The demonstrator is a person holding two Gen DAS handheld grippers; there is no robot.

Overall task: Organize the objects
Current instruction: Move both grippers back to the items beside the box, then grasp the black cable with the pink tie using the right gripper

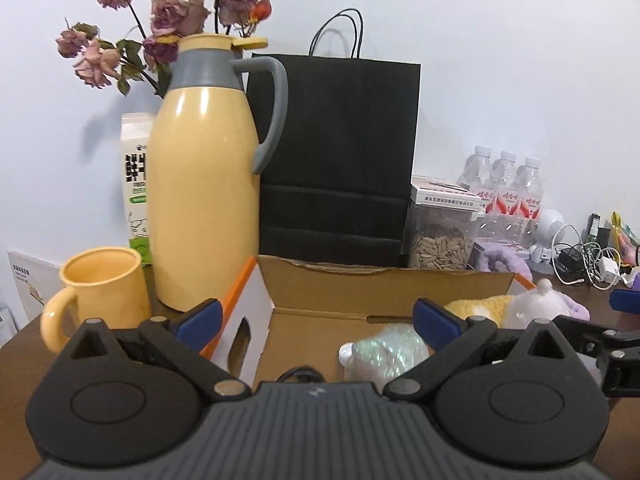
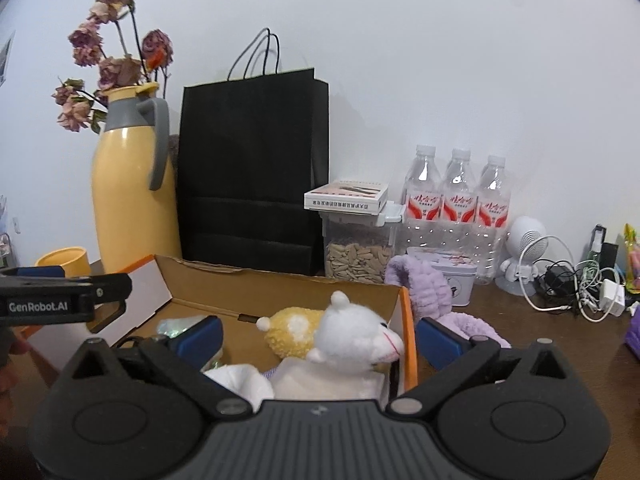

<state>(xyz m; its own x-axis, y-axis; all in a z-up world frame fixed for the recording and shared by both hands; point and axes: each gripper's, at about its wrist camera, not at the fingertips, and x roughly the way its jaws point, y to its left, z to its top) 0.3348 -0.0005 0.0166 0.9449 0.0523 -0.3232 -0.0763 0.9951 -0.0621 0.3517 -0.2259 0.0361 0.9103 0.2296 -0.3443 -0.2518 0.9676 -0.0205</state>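
Note:
An open cardboard box point(image 1: 384, 280) point(image 2: 280, 288) stands on the brown table. Inside lie a white plush cat point(image 2: 356, 340) point(image 1: 540, 304), a yellow plush point(image 2: 288, 330) point(image 1: 480, 306), an iridescent wrapped item point(image 1: 384, 350) and a dark cable point(image 1: 300, 374). My left gripper point(image 1: 318, 320) is open and empty, its fingers spread over the box's left part. My right gripper point(image 2: 318, 338) is open and empty, spread around the white plush cat at the box's right end. The left gripper also shows at the left edge of the right wrist view point(image 2: 60, 292).
A yellow thermos jug point(image 1: 204, 184), yellow mug point(image 1: 100, 296), milk carton point(image 1: 138, 184) and dried roses point(image 1: 160, 24) stand left. A black paper bag point(image 1: 336, 156), seed jar point(image 2: 358, 252), water bottles point(image 2: 458, 200), tin point(image 2: 452, 276), purple fluffy item point(image 2: 424, 288), white speaker point(image 2: 524, 256) and chargers point(image 2: 580, 284) stand behind and right.

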